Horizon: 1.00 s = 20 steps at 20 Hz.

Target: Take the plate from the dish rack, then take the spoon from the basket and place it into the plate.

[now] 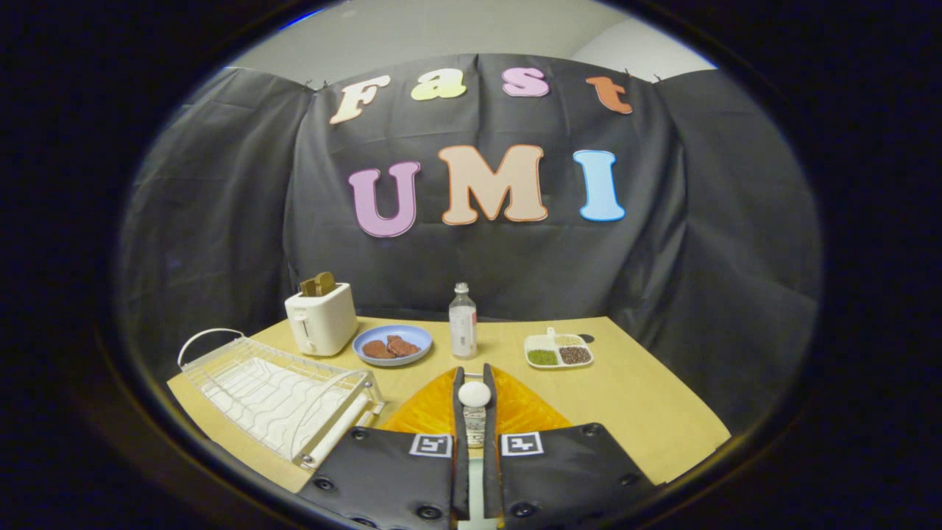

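The jaws are drawn close and clamp a spoon [475,395], its pale bowl showing between the fingertips [459,383], right above an orange plate [441,414] on the bench [647,397]. The spoon's handle seems to run back between them, though it is hard to make out. A white wire dish rack [276,394] sits just left of the plate.

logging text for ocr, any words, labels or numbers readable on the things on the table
Bottle label: too blurred to read.
Gripper, shut on the spoon: two square code markers, no words.
No other readable text.
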Motion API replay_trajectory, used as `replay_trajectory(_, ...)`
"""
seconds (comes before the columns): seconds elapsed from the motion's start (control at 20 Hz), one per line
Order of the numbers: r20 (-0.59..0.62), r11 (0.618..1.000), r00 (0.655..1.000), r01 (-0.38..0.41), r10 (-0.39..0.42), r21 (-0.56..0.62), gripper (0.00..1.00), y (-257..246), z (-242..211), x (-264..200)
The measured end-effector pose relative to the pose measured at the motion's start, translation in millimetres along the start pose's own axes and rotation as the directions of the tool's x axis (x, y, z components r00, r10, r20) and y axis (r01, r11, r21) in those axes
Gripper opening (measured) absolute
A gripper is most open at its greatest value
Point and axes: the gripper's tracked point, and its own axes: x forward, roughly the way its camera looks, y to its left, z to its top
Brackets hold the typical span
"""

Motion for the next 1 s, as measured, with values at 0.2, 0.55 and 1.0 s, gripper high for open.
replay_trajectory(0.2, 0.000, 1.000, 1.000, 0.023, -0.023, 0.001, 0.10, -3, -1, -22)
replay_trajectory(0.55, -0.031, 0.999, 0.999, 0.043, -0.043, 0.011, 0.10, -11, -26, -51)
replay_trajectory(1.0, -0.094, 0.998, 0.995, 0.047, -0.044, 0.035, 0.10, -17, -70, -75)
